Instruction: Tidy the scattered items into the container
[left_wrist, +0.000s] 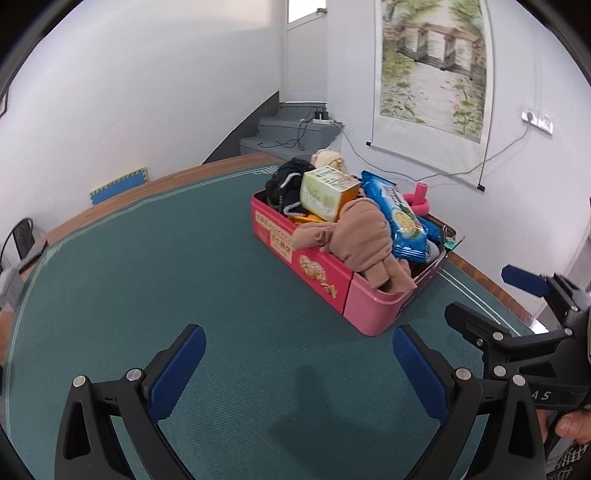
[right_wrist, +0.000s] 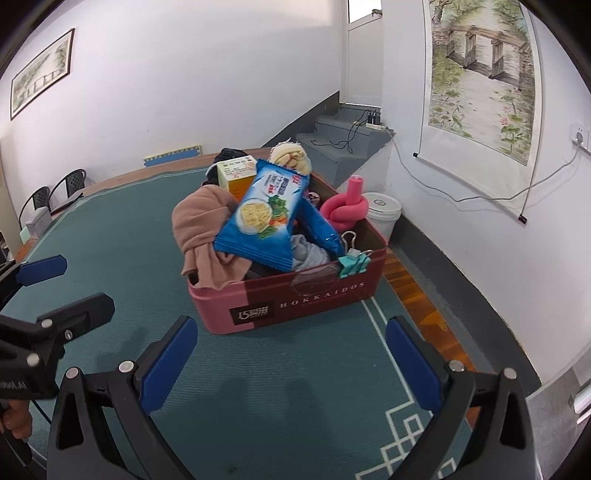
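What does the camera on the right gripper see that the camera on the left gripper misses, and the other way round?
Only the right wrist view shows the white lidded bucket on the floor behind the box, the framed landscape picture on the far wall, and the teal binder clips clearly. Only the left wrist view shows the gold floral print on the box's long side. Both show the overfilled pink rectangular box, the blue noodle packet, the tan cloth, the green felt tabletop, and both open grippers: left gripper, right gripper.

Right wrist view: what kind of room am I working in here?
Likely a room in a home: a hanging scroll painting, a grey staircase with a power strip, and a table under green cloth holding the pink container.
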